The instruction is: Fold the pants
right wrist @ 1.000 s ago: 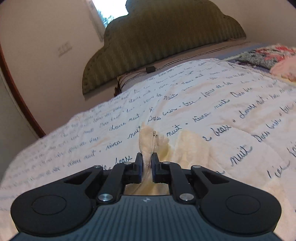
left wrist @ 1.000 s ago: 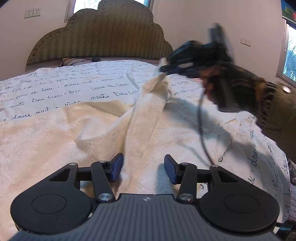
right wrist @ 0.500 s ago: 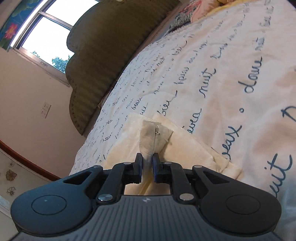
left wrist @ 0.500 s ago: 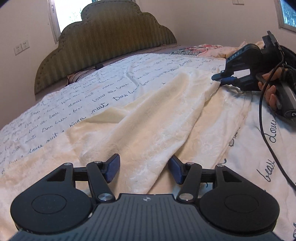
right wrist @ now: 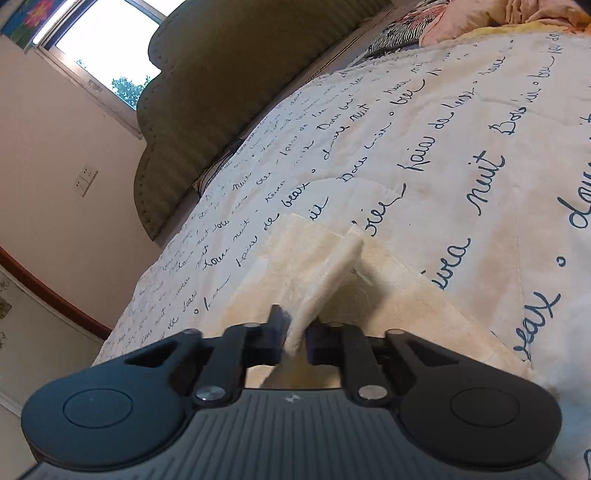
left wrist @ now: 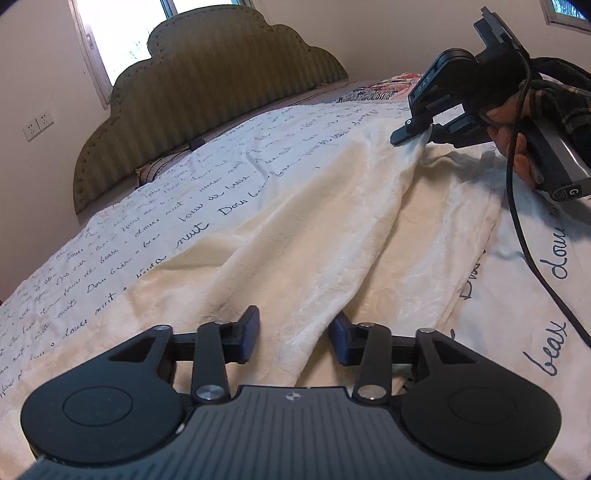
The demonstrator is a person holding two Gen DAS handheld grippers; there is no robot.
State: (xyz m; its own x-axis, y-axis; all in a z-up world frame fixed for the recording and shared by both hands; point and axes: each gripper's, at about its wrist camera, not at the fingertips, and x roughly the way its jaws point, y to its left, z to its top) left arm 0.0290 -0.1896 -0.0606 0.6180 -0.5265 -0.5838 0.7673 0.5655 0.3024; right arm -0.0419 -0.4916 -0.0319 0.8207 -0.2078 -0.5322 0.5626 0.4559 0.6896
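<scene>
Left wrist view: cream pants [left wrist: 332,221] spread over a bed quilt [left wrist: 184,192] printed with dark script, a raised fold of the cloth running from between the left gripper [left wrist: 293,338] fingers away to the upper right. There the right gripper [left wrist: 415,134] pinches the far end of that fold, held by a hand [left wrist: 517,147] in a plaid sleeve [left wrist: 561,107], a black cable [left wrist: 517,221] trailing down beyond the right finger. Only this view shows both tools at once. The left fingers stand partly apart and have just been closing; the fold lies between them, and whether the blue pads [left wrist: 251,332] press it I cannot tell. Padded green headboard [left wrist: 207,96] and window [left wrist: 125,37] lie beyond the left finger. Right wrist view: right gripper [right wrist: 295,334] fingers closed tight on a thin edge of the pants [right wrist: 317,273], which rises straight ahead from between them; the rest lies flat on the quilt [right wrist: 461,147] beneath and to either side. Patterned pillows [right wrist: 424,22] show beyond the right finger.
</scene>
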